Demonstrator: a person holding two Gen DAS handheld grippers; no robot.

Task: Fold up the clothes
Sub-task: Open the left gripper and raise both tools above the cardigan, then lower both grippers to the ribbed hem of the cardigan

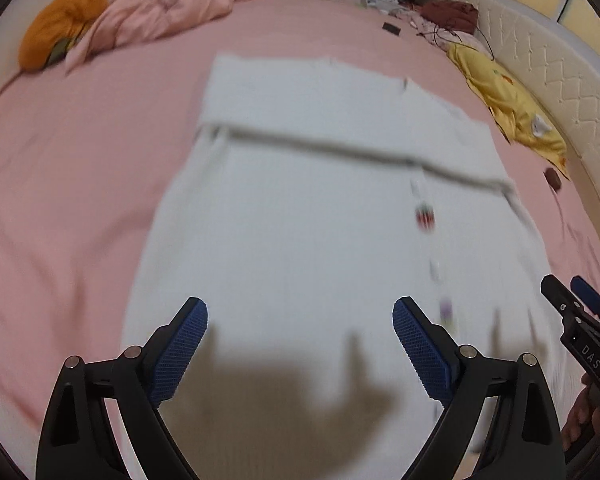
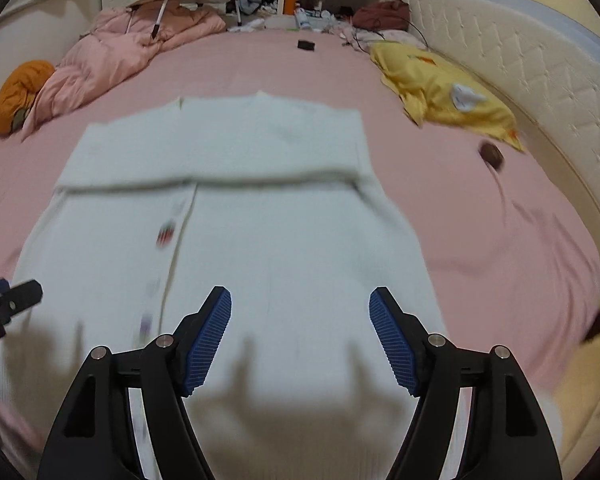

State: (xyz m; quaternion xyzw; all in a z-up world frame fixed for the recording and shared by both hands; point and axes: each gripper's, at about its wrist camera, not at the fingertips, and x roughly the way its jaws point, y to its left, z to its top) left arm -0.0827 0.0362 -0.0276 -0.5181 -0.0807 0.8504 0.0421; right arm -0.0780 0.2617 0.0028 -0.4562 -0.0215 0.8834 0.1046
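Observation:
A white knitted cardigan (image 1: pixel 320 208) lies flat on the pink bed (image 1: pixel 80 184), its sleeves folded across the chest as a band at the far end. A button strip with small coloured buttons runs down its front. In the right wrist view the same cardigan (image 2: pixel 268 248) fills the middle of the pink bed (image 2: pixel 500 240). My left gripper (image 1: pixel 300 316) hovers open over the near hem with nothing between its blue pads. My right gripper (image 2: pixel 300 304) is open too, above the hem's right half. Each gripper shows at the other view's edge: the right gripper (image 1: pixel 580 312), the left gripper (image 2: pixel 8 300). Both views are motion-blurred.
A yellow garment (image 2: pixel 440 88) lies at the right by the padded white headboard (image 2: pixel 520 64). A pink quilt (image 2: pixel 120 52) and an orange cushion (image 2: pixel 20 92) sit far left. A small dark object (image 2: pixel 492 154) rests on the sheet right of the cardigan. Clutter lines the far edge.

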